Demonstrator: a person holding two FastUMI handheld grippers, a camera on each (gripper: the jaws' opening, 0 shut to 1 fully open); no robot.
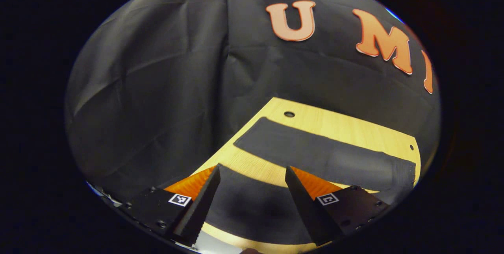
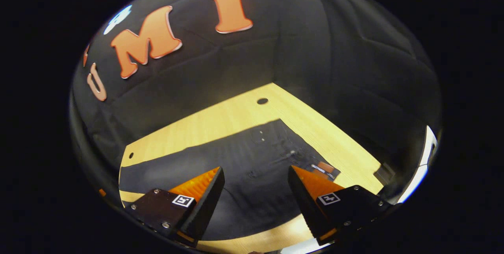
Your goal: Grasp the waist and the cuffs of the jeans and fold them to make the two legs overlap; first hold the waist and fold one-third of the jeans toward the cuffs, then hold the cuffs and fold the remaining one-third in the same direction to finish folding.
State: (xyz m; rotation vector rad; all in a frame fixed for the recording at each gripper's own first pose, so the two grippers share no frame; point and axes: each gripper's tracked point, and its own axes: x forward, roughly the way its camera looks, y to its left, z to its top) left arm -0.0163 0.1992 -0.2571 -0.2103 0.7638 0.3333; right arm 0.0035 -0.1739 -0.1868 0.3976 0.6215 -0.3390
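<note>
1. In the left gripper view, the left gripper (image 1: 252, 175) hovers above the near leg of the jeans (image 1: 327, 159), its jaws spread apart with nothing between them.
2. In the right gripper view, the right gripper (image 2: 256, 175) hangs over the waist end of the jeans (image 2: 252, 163), jaws likewise apart and empty.
3. The dark jeans lie flat and unfolded on the wooden table (image 1: 338, 128), one leg stretching beyond the left gripper toward the table's far edge.
4. Beyond the jeans, bare table (image 2: 220, 120) runs to the black cloth wall (image 2: 334, 69).
</note>
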